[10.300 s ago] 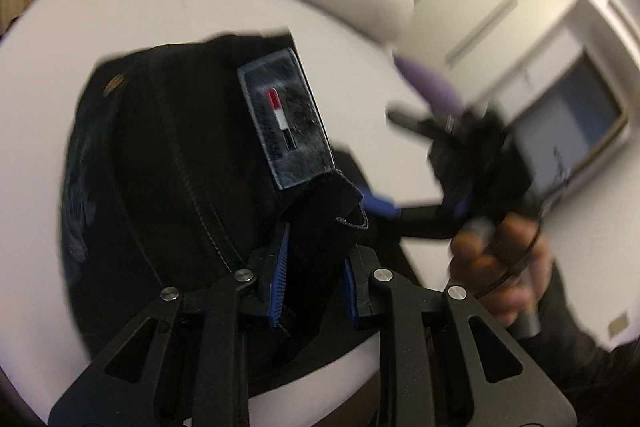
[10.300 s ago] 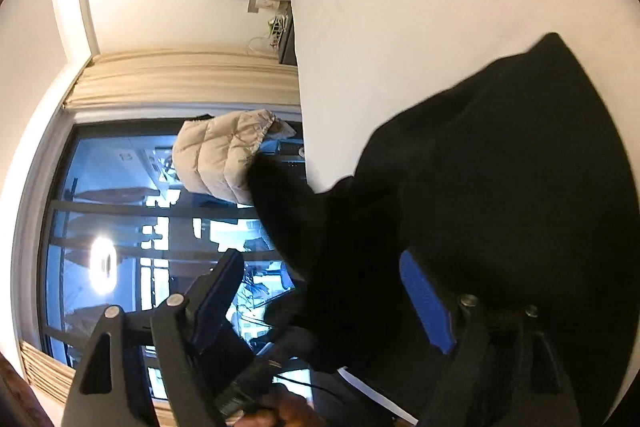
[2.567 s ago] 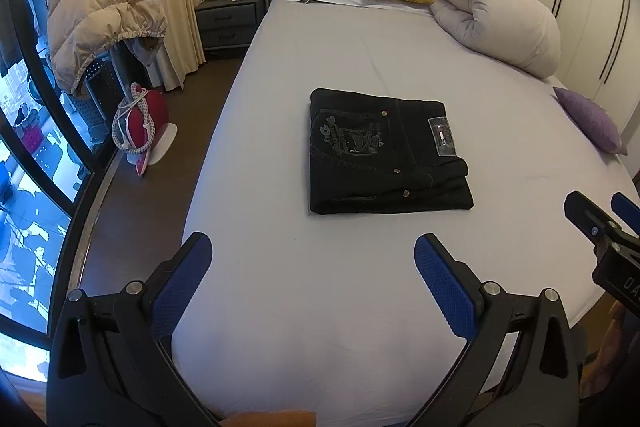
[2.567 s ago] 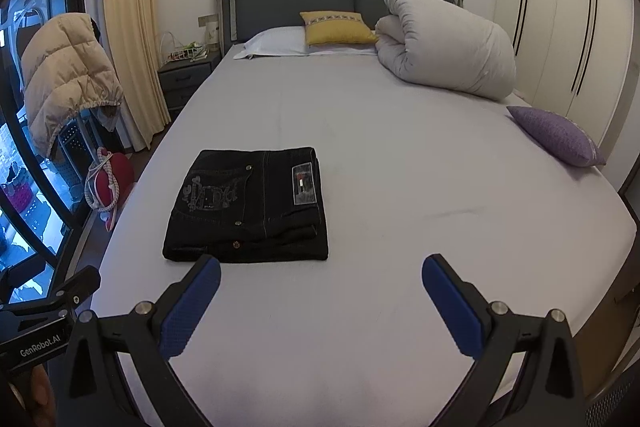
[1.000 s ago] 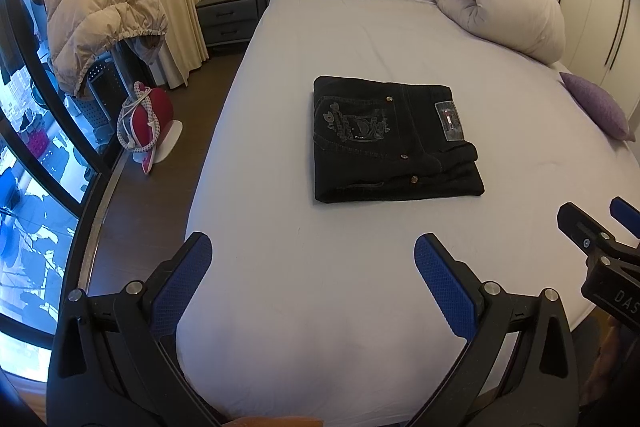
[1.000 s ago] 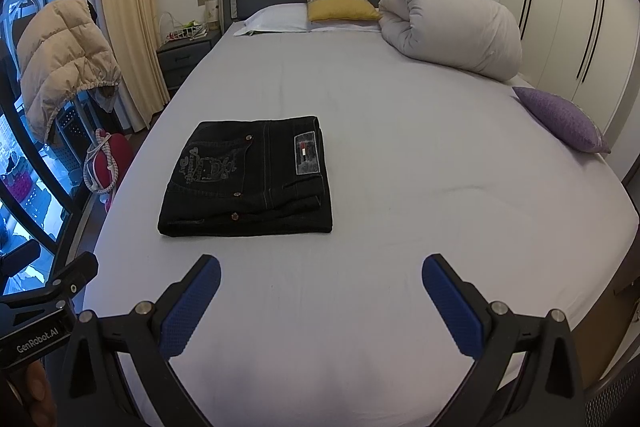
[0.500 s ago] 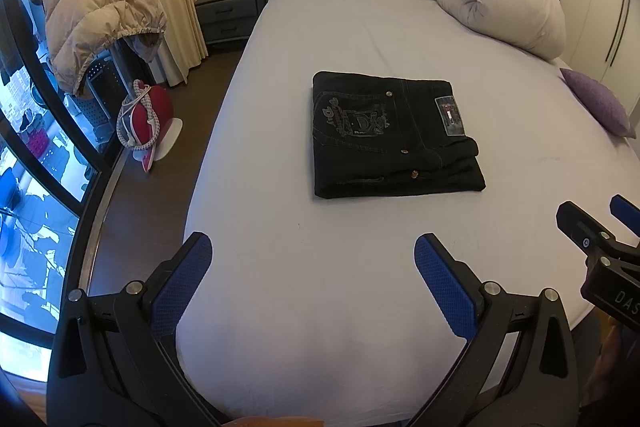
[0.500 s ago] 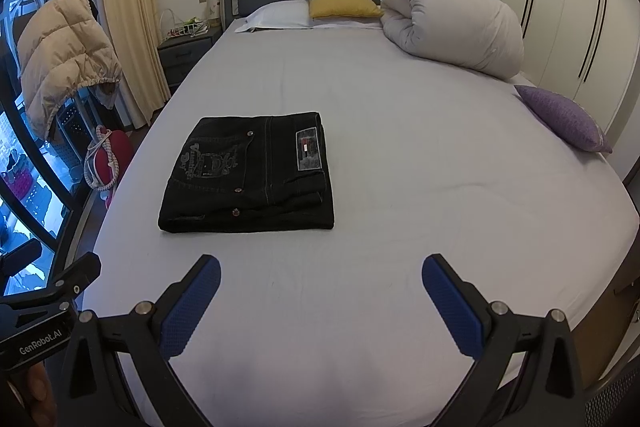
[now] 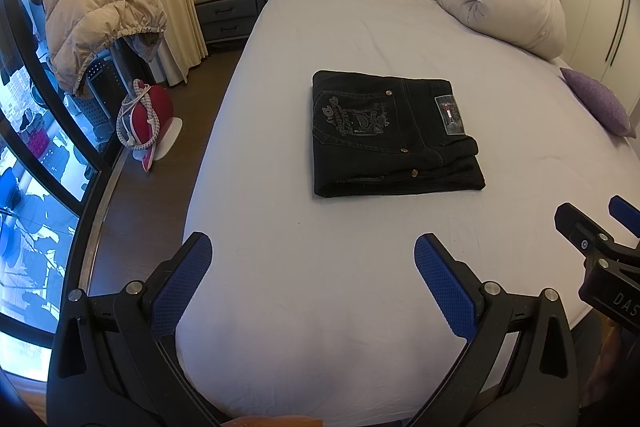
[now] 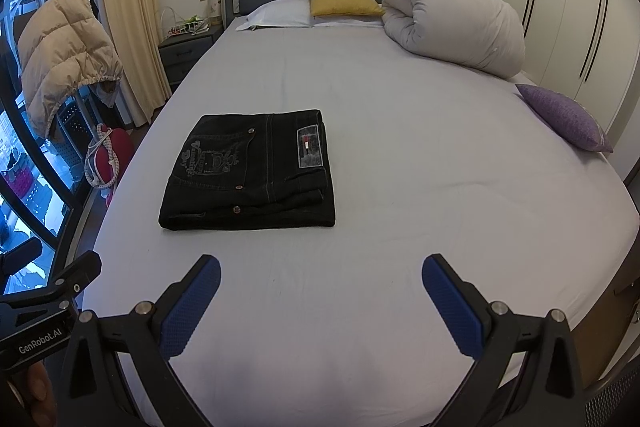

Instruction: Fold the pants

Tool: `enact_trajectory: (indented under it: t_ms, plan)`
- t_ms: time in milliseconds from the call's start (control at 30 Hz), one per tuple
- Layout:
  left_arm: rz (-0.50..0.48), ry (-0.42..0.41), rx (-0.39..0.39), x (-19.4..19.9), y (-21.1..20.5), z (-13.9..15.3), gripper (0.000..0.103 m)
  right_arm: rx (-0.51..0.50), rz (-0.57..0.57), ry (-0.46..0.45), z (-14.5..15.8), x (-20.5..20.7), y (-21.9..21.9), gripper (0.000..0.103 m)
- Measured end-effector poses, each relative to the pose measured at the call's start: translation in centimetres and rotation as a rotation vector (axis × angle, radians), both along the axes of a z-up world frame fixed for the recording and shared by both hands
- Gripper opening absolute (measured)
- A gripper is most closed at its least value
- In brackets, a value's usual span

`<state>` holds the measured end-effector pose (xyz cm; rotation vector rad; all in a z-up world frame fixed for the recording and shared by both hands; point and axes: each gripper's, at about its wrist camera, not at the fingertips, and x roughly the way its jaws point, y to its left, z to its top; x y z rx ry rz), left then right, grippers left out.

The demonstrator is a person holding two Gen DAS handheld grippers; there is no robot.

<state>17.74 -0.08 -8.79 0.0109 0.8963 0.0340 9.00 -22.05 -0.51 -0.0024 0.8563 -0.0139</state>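
The black pants (image 9: 390, 135) lie folded into a flat rectangle on the white bed (image 9: 320, 267), back pocket embroidery and a waist label facing up. They also show in the right wrist view (image 10: 252, 173). My left gripper (image 9: 312, 259) is open and empty, held back above the foot of the bed, well short of the pants. My right gripper (image 10: 320, 279) is open and empty too, likewise back from the pants. The right gripper's tips show at the right edge of the left wrist view (image 9: 588, 227).
A rolled white duvet (image 10: 456, 23), a yellow cushion (image 10: 340, 1) and a white pillow (image 10: 280, 13) lie at the headboard. A purple cushion (image 10: 564, 117) sits at the bed's right edge. A nightstand (image 9: 228, 11), a puffer jacket (image 9: 96, 11) and a red bag (image 9: 146, 115) are left of the bed.
Ten seconds ago both grippers held the pants close up. Since then they let go and pulled back. Over the last second the views have only drifted slightly.
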Motion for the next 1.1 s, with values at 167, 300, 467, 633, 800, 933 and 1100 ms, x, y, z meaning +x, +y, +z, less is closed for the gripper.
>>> enact_trajectory:
  t_ms: [167, 300, 467, 633, 800, 933, 1100]
  plan:
    - [-0.001, 0.0, 0.0, 0.01, 0.01, 0.01, 0.103, 0.0, 0.003, 0.003, -0.17, 0.01, -0.04, 0.103]
    - [-0.002, 0.002, -0.001, 0.05, 0.04, -0.03, 0.103, 0.001, 0.003, 0.004, -0.15, 0.03, -0.03, 0.103]
    - [-0.003, 0.002, 0.0, 0.12, 0.06, -0.09, 0.103, 0.0, 0.004, 0.005, -0.3, -0.18, -0.03, 0.103]
    - [-0.003, 0.003, -0.001, 0.17, 0.05, -0.08, 0.103, 0.0, 0.005, 0.006, -0.28, -0.15, -0.06, 0.103]
    - [-0.003, 0.003, 0.005, 0.13, 0.12, -0.26, 0.103, -0.001, 0.004, 0.006, -0.27, -0.16, -0.03, 0.103]
    - [-0.001, 0.002, 0.011, 0.29, 0.29, -0.45, 0.103, -0.002, 0.007, 0.011, -0.52, -0.23, -0.17, 0.103]
    - [-0.002, -0.009, 0.025, 0.49, 0.43, -0.35, 0.103, 0.0, 0.008, 0.014, -0.66, -0.15, -0.44, 0.103]
